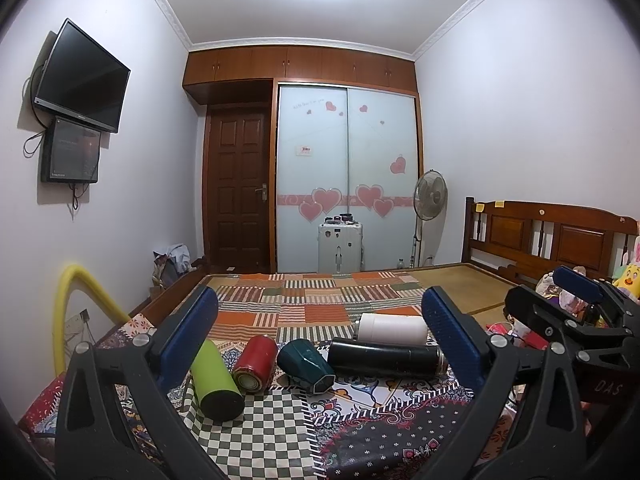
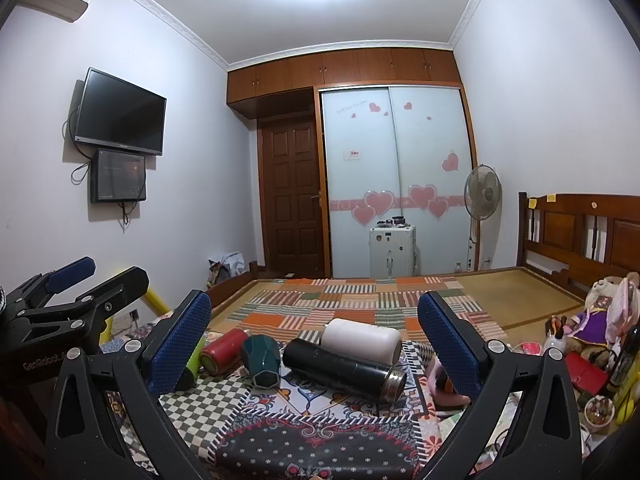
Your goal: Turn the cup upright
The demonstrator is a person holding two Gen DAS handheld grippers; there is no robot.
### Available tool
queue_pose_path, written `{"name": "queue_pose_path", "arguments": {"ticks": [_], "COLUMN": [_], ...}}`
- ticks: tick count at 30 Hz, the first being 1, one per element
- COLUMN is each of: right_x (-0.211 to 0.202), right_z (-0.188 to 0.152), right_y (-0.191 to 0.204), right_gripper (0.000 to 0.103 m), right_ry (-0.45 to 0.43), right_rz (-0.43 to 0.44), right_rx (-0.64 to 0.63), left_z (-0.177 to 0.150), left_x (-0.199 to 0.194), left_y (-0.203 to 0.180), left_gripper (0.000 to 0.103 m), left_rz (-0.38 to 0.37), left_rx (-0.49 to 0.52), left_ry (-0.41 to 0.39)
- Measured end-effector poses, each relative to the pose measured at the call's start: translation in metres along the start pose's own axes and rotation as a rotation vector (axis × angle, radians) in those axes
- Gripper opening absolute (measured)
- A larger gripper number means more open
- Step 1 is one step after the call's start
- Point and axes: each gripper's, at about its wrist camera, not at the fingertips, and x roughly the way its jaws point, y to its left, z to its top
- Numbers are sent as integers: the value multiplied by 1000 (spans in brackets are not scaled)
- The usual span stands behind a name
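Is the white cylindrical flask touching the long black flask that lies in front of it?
Cannot tell. In both wrist views the white cylindrical flask overlaps the long black flask, hiding any contact.

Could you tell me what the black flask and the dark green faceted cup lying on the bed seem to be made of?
The black flask looks like painted metal: matte body, bare silvery steel ring at its mouth. The dark green faceted cup looks like glazed ceramic or hard plastic: crisp angular facets with soft sheen; which one is unclear.

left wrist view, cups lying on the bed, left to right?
green bottle → red cup → dark teal faceted cup → black flask. White bottle lies behind the flask, so its slot is unclear.
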Motion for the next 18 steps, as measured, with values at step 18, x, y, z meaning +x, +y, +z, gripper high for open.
{"name": "queue_pose_path", "arguments": {"ticks": [18], "right_x": [3], "right_z": [-1], "right_y": [1], "right_gripper": [103], "right_ry": [3], "right_rz": [0], "right_rx": [1], "left_z": [-2], "left_x": [4], "left_y": [2], "left_gripper": [103], "left_rz": [5], "left_rx": [-1], "left_ry": [6]}}
